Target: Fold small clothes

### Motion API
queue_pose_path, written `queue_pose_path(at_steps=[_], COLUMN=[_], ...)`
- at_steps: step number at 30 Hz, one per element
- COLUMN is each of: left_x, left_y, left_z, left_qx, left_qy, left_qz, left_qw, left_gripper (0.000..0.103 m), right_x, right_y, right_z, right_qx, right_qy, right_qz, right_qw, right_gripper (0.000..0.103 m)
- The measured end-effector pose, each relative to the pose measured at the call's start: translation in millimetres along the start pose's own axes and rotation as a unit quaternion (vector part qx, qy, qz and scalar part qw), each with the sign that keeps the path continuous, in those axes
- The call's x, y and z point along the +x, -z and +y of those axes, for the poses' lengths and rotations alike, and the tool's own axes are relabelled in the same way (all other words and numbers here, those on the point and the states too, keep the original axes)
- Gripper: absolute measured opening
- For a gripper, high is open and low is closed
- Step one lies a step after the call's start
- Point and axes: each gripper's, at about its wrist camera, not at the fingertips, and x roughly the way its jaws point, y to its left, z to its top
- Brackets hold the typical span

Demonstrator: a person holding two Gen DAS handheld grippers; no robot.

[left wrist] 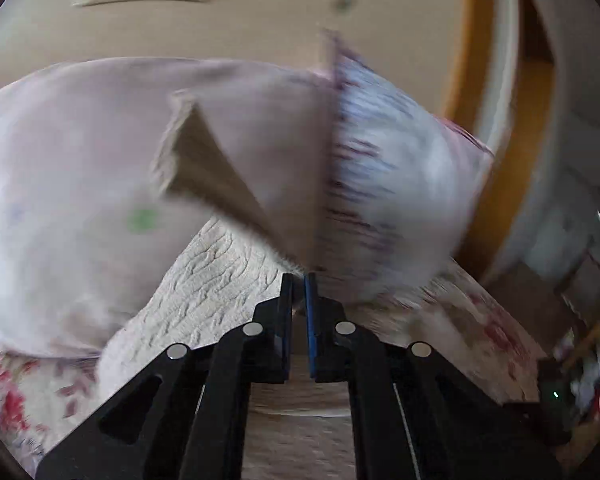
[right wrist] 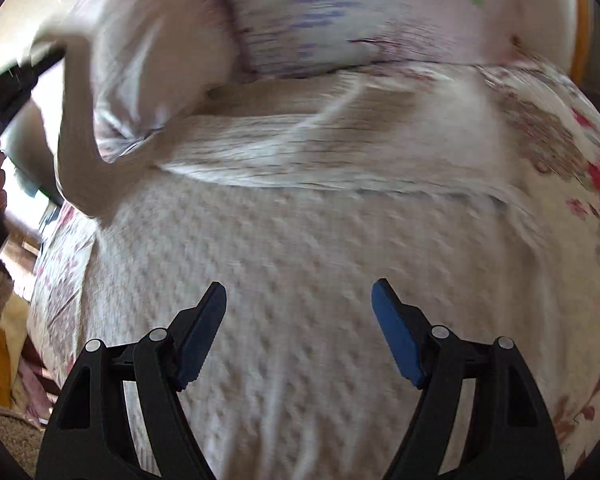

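Note:
A cream textured knit garment (right wrist: 300, 272) lies spread on a bed. My left gripper (left wrist: 299, 280) is shut on a corner of this garment (left wrist: 204, 176) and holds it lifted, the cloth hanging blurred above the bed. In the right wrist view the lifted part (right wrist: 76, 128) rises to the left gripper's body (right wrist: 16, 76) at the far left. My right gripper (right wrist: 299, 292) is open and empty, just above the flat middle of the garment.
A floral bedsheet (right wrist: 588, 184) covers the bed. Pale pillows (left wrist: 52, 152) and a striped pillow (left wrist: 396, 184) lie at the bed's head. A wall and an orange door frame (left wrist: 460, 80) stand behind.

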Motion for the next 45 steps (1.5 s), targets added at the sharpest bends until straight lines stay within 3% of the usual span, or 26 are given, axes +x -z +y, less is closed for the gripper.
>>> queue_pose_path(at_steps=[2, 4, 5, 8, 10, 12, 15, 17, 18, 20, 22, 24, 27, 28, 30, 31, 33, 35, 36, 38, 40, 42, 43, 44, 45], left_x=[43, 67, 70, 51, 29, 0, -39, -65, -73, -93, -107, -116, -127, -129, -130, -132, -125, -116, -111, -95, -74, -54, -43, -30, -20], left_y=[16, 38, 50, 77, 98, 128, 173, 200, 209, 230, 242, 251, 264, 267, 271, 275, 269, 253, 240, 201, 156, 122, 108, 98, 94], left_z=[-69, -95, -93, -53, -21, 13, 43, 53, 55, 49, 40, 27, 12, 10, 9, 11, 15, 25, 32, 51, 71, 90, 100, 114, 124], left_qx=[0.076, 0.108, 0.100, 0.055, 0.019, -0.031, -0.107, -0.167, -0.195, -0.239, -0.249, -0.253, -0.260, -0.264, -0.281, -0.288, -0.294, -0.304, -0.303, -0.281, -0.266, -0.277, -0.292, -0.319, -0.344], left_qy=[0.029, 0.022, 0.020, -0.031, -0.071, -0.107, -0.140, -0.139, -0.135, -0.121, -0.102, -0.071, -0.040, -0.032, -0.014, -0.004, 0.017, 0.045, 0.053, 0.057, 0.054, 0.040, 0.028, 0.018, 0.015], left_qz=[0.057, 0.101, 0.120, 0.142, 0.157, 0.182, 0.218, 0.231, 0.232, 0.224, 0.226, 0.242, 0.259, 0.264, 0.277, 0.279, 0.280, 0.253, 0.237, 0.192, 0.142, 0.094, 0.077, 0.062, 0.061], left_qw=[0.9950, 0.9888, 0.9876, 0.9879, 0.9848, 0.9770, 0.9600, 0.9484, 0.9432, 0.9370, 0.9361, 0.9340, 0.9292, 0.9270, 0.9189, 0.9159, 0.9136, 0.9172, 0.9216, 0.9385, 0.9519, 0.9553, 0.9531, 0.9455, 0.9369], left_gripper=[0.014, 0.022, 0.028, 0.045, 0.050, 0.051, 0.051, 0.051, 0.051, 0.050, 0.049, 0.034, 0.026, 0.025, 0.010, 0.007, 0.006, 0.006, 0.006, 0.006, 0.006, 0.009, 0.011, 0.019, 0.036], right_x=[-6, -21, -31, -57, -73, -82, -84, -79, -81, -80, -76, -69, -61, -61, -59, -58, -59, -62, -63, -62, -53, -41, -30, -22, -10], right_y=[1, 2, 4, 15, 28, 40, 65, 76, 80, 87, 95, 105, 120, 121, 120, 118, 103, 80, 64, 17, -32, -75, -101, -113, -126], right_z=[-16, -33, -41, -70, -96, -119, -151, -157, -152, -151, -148, -141, -128, -126, -122, -122, -123, -126, -128, -129, -128, -128, -129, -132, -135], right_qx=[0.018, 0.032, 0.038, 0.060, 0.092, 0.130, 0.204, 0.217, 0.211, 0.216, 0.229, 0.228, 0.228, 0.228, 0.225, 0.229, 0.242, 0.250, 0.249, 0.238, 0.228, 0.218, 0.222, 0.235, 0.261], right_qy=[0.013, 0.027, 0.035, 0.059, 0.067, 0.060, -0.001, -0.020, -0.023, -0.050, -0.104, -0.135, -0.178, -0.186, -0.197, -0.204, -0.224, -0.243, -0.252, -0.265, -0.257, -0.236, -0.211, -0.198, -0.183], right_qz=[-0.003, -0.016, -0.025, -0.038, -0.036, -0.028, 0.009, 0.045, 0.044, 0.062, 0.084, 0.115, 0.148, 0.152, 0.152, 0.143, 0.108, 0.067, 0.043, -0.010, -0.047, -0.084, -0.102, -0.108, -0.110], right_qw=[1.000, 0.999, 0.998, 0.996, 0.993, 0.989, 0.979, 0.975, 0.976, 0.973, 0.964, 0.957, 0.946, 0.944, 0.942, 0.941, 0.938, 0.935, 0.934, 0.934, 0.938, 0.943, 0.946, 0.945, 0.941], right_gripper=[0.077, 0.077, 0.077, 0.077, 0.077, 0.074, 0.065, 0.058, 0.058, 0.053, 0.038, 0.031, 0.024, 0.021, 0.012, 0.010, 0.009, 0.009, 0.009, 0.009, 0.009, 0.009, 0.012, 0.036, 0.069])
